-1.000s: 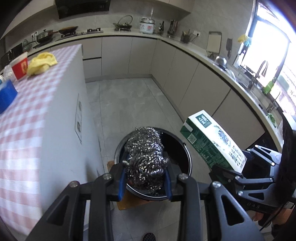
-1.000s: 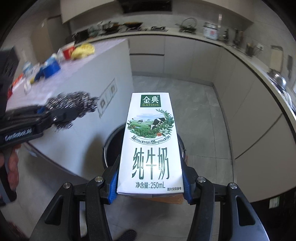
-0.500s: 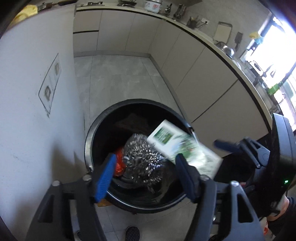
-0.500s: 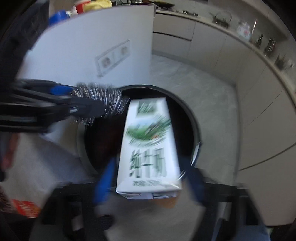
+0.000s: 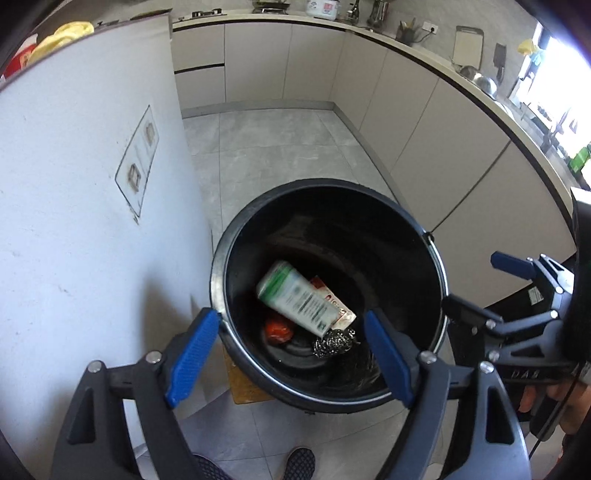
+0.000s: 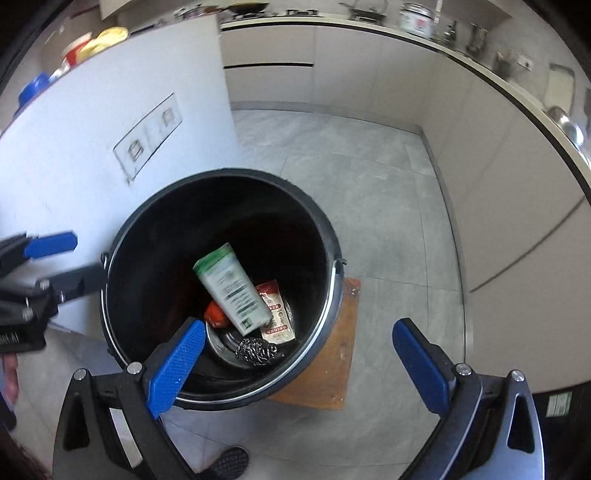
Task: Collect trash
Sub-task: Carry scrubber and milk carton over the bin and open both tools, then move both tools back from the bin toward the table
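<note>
The left tongs [image 5: 291,354] are hanging released over the near rim of the bin [image 5: 221,254], pads spread wide and gripping nothing, which suits a drop just made from above. To their left the white island [image 5: 92,184] is standing, with a yellow cloth [image 5: 62,33] lying on top; more trash may be waiting up there, though little of that top is showing. Ahead of and below these tongs the carton [image 5: 299,299] is lying tilted on the bin's floor, resting over a red packet [image 5: 334,304] and beside a red scrap [image 5: 277,328], with the scourer [image 5: 332,343] lying nearest. The right tongs [image 6: 299,365] are likewise gaping empty, the left pad hanging over the bin, the right pad over a wooden board [image 6: 332,350] that is propping the bin off the floor.
</note>
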Motion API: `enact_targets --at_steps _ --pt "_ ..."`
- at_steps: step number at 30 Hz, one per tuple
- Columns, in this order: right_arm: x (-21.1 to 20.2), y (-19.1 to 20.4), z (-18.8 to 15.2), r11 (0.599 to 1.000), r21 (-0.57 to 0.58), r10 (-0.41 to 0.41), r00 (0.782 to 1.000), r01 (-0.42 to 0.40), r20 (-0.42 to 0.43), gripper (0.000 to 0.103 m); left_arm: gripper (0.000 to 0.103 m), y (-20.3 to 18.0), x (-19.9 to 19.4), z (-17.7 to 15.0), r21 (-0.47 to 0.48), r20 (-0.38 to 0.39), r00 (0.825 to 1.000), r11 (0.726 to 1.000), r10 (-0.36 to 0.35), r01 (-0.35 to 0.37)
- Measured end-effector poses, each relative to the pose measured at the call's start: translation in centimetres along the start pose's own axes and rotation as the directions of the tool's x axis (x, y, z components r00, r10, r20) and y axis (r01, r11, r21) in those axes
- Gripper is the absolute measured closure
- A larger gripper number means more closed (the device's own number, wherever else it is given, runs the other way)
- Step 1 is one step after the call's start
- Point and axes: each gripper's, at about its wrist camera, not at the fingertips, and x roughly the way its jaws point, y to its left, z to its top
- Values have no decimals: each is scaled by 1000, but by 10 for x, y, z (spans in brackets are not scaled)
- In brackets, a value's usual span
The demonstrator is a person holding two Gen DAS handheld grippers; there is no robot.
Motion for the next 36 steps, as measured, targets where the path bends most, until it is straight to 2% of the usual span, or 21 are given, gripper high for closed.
enact_targets --at_steps 10,13,16,21,28,32,36 --pt "-44 0 -9 994 105 -7 999 3 39 0 20 -5 -44 -9 29 50 998 999 39 -40" --pt "-62 0 -13 988 156 15 999 -22 46 0 20 -2 -58 -8 35 51 998 998 40 -42" --pt "-83 2 -16 983 179 17 997 -30 74 0 19 -2 -78 -11 48 83 995 997 56 -60" --pt "-116 13 -14 976 210 24 991 -51 129 0 19 6 -104 -13 35 104 994 998 45 -49" --pt "-155 46 1 981 181 28 981 -63 190 0 19 22 -138 -14 30 149 989 999 22 -27" --pt "-166 66 10 982 171 48 978 -83 202 0 11 40 -165 -14 -2 196 980 1000 28 -28" --pt "-173 88 17 984 136 83 973 -114 214 0 10 66 -182 -16 -51 229 972 998 53 -43"
